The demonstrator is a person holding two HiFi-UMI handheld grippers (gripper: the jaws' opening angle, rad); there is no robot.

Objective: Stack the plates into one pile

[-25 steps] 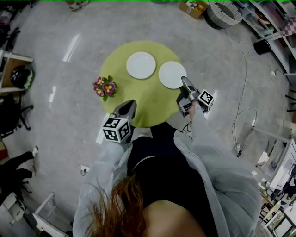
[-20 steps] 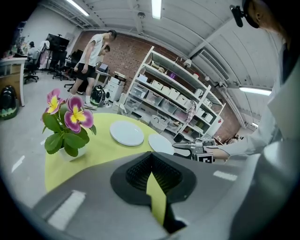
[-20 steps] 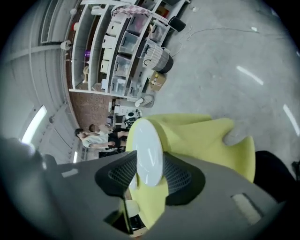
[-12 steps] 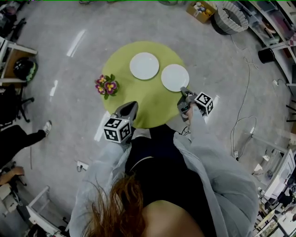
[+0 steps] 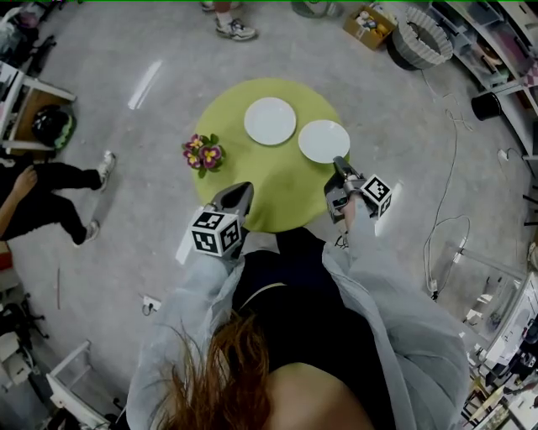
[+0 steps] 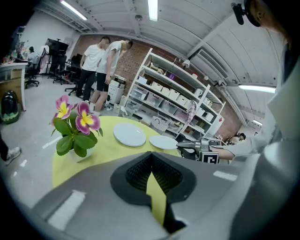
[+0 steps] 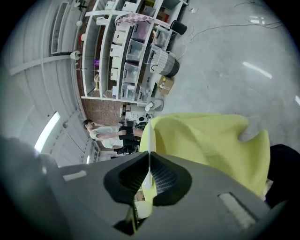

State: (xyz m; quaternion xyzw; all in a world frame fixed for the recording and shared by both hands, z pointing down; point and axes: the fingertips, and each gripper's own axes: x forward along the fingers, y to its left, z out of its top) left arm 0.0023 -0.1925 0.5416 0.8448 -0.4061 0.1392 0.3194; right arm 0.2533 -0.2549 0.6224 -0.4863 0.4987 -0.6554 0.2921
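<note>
Two white plates lie side by side on a round green table (image 5: 269, 189): the left plate (image 5: 270, 121) (image 6: 129, 134) and the right plate (image 5: 324, 140) (image 6: 163, 142). My right gripper (image 5: 339, 161) (image 6: 180, 145) is shut on the near rim of the right plate. In the right gripper view that gripper (image 7: 149, 157) has the rim as a thin white edge (image 7: 148, 177) between its pads. My left gripper (image 5: 239, 191) (image 6: 151, 157) hangs shut over the table's near left edge, holding nothing.
A pot of purple and yellow flowers (image 5: 204, 154) (image 6: 75, 126) stands at the table's left edge. People stand on the floor beyond the table (image 5: 227, 25) (image 6: 101, 65) and another person (image 5: 42, 189) at the left. Cables (image 5: 437, 243) trail at the right.
The right gripper's tips have shifted a little along the near rim of the right plate. Both plates and the left gripper stay where they were. People have come into view at the left and top.
</note>
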